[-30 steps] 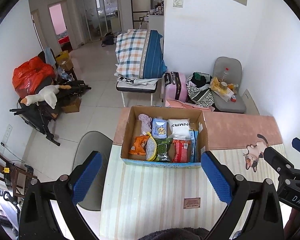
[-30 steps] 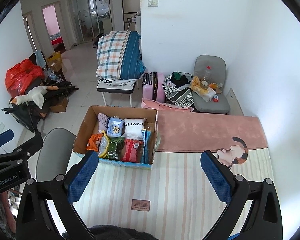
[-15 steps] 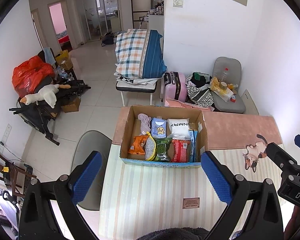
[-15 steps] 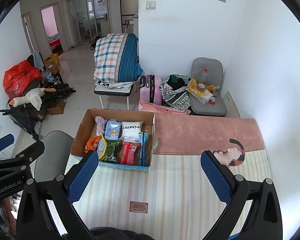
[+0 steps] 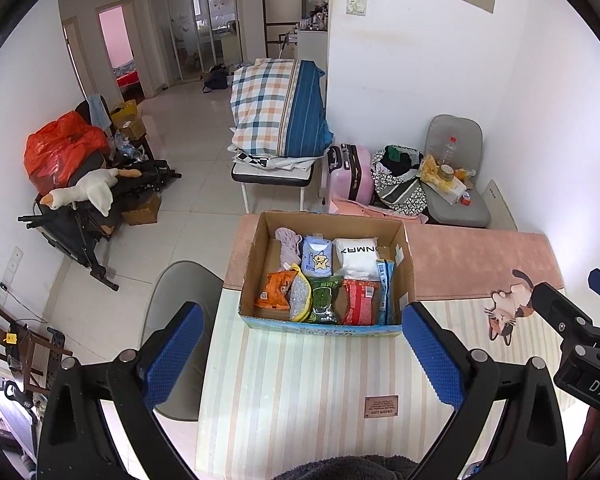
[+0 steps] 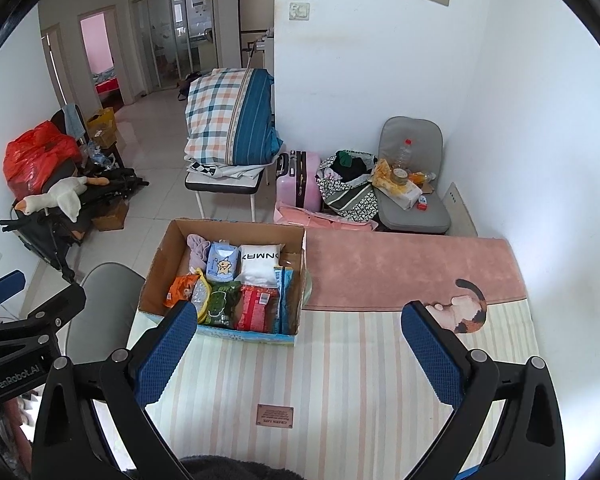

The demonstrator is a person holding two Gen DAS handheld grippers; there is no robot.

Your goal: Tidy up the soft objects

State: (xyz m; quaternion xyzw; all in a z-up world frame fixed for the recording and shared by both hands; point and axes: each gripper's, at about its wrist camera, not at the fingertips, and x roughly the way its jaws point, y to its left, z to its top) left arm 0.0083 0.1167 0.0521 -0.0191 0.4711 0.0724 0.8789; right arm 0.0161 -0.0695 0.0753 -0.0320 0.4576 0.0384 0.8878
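Observation:
A cardboard box [image 5: 406,248] [image 6: 156,264] stands on the striped mat of the table [image 5: 300,380] [image 6: 340,360]. It holds several soft packs: an orange bag [image 5: 275,290], a green pack [image 5: 322,298], a red pack [image 5: 359,300], a white pack [image 5: 356,254], a blue star pack [image 5: 317,258] and a lilac cloth [image 5: 288,242]. My left gripper [image 5: 304,356] is open and empty, held above the mat before the box. My right gripper [image 6: 300,356] is open and empty, to the right of the box.
A pink runner [image 6: 400,268] with a cat figure [image 6: 466,312] covers the table's far side. A grey chair [image 5: 176,308] stands at the table's left edge. Beyond are a bench with a plaid pillow [image 5: 280,108], a pink suitcase [image 5: 350,176] and a cluttered grey seat [image 5: 456,200].
Both grippers have risen and drawn back a little; the box looks slightly smaller and farther. Both stay open and empty.

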